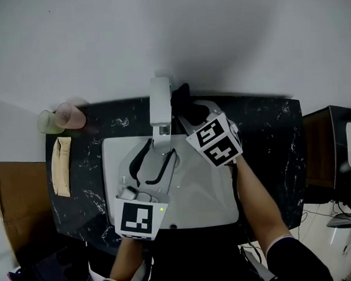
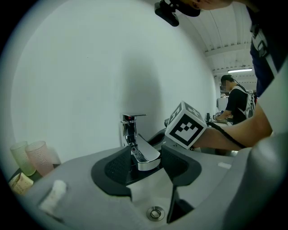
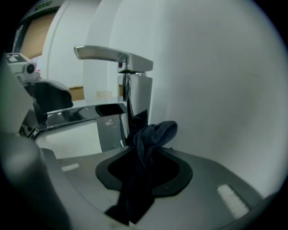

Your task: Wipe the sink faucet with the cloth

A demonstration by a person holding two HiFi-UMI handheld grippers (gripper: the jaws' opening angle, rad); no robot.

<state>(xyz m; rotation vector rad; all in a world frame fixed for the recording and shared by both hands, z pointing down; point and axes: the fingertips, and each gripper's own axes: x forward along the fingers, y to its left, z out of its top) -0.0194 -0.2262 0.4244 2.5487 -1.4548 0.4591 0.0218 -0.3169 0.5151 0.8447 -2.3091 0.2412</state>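
Plain white wall (image 1: pixel 158 32); black marbled counter (image 1: pixel 263 138); brown panel (image 1: pixel 20 198), perhaps cardboard; ceiling strip light (image 2: pixel 238 70)

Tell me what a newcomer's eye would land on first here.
The chrome faucet stands at the back of the white sink, set in a black counter. The right gripper pinches a dark cloth beside it; the left gripper straddles the spout, jaws open.

Upright chrome faucet (image 3: pixel 138 96); dark cloth (image 3: pixel 150 137) bunched just beside its column.
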